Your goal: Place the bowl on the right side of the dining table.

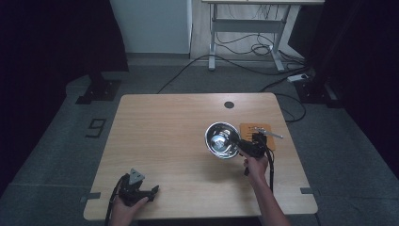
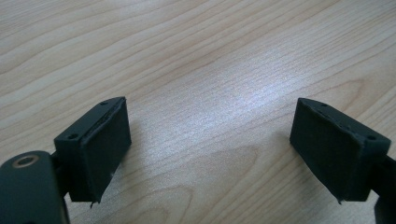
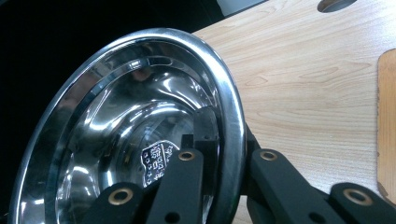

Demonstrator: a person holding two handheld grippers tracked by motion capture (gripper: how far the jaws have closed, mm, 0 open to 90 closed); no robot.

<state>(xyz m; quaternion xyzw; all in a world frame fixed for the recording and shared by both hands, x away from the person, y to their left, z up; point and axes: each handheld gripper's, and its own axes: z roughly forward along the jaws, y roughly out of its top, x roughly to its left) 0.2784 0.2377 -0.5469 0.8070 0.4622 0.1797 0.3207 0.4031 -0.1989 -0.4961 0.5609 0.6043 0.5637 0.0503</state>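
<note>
A shiny steel bowl (image 1: pixel 221 140) is tipped on edge above the right half of the wooden table (image 1: pixel 164 136), its hollow facing the camera. My right gripper (image 1: pixel 242 147) is shut on its right rim. In the right gripper view the bowl (image 3: pixel 116 140) stands tilted, and the right gripper (image 3: pixel 229 135) clamps the rim with one jaw inside and one outside. My left gripper (image 1: pixel 153 190) rests near the table's front left corner. In the left gripper view it (image 2: pixel 210 140) stands open, with only bare wood between its pads (image 2: pixel 105 149).
A small brown board (image 1: pixel 256 129) lies just right of the bowl, with a metal utensil (image 1: pixel 270 133) across it; the board's edge (image 3: pixel 386 116) also appears in the right gripper view. A round cable hole (image 1: pixel 229 104) sits near the table's far edge. Beyond are a desk frame and floor cables.
</note>
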